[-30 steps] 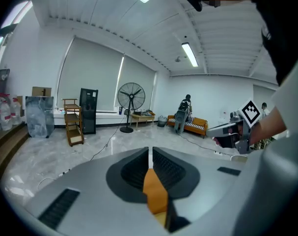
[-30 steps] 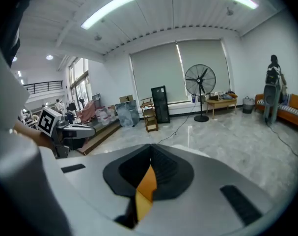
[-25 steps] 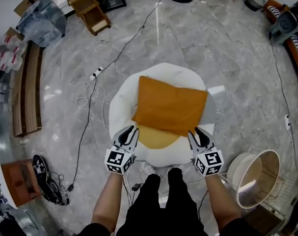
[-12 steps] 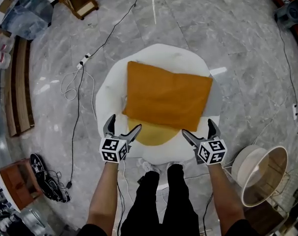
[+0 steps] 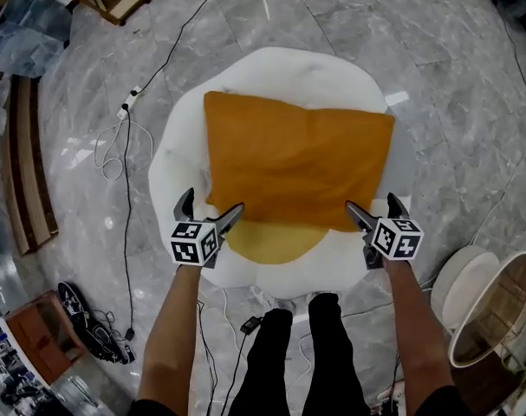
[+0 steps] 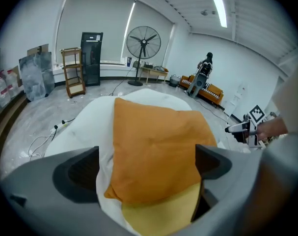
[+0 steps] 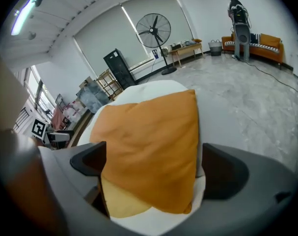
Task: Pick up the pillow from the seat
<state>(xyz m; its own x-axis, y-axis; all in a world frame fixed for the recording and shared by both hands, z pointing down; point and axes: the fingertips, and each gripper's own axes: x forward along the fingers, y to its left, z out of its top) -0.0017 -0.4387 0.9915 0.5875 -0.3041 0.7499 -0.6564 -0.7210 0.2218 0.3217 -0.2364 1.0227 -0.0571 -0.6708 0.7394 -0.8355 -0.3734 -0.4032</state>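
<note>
Orange rectangular fabric pillow (image 5: 297,159) lying flat on the white round padded seat (image 5: 280,68), long axis left to right, one near corner just ahead of each equally close tool: left tool (image 5: 212,203), jaws opening, empty; right tool (image 5: 371,203), jaws spread wide, empty.

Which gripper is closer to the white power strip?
Left. The left gripper, jaws opening around the orange pillow's left corner, is on the power strip's side; the right gripper is at the pillow's right corner.
</note>
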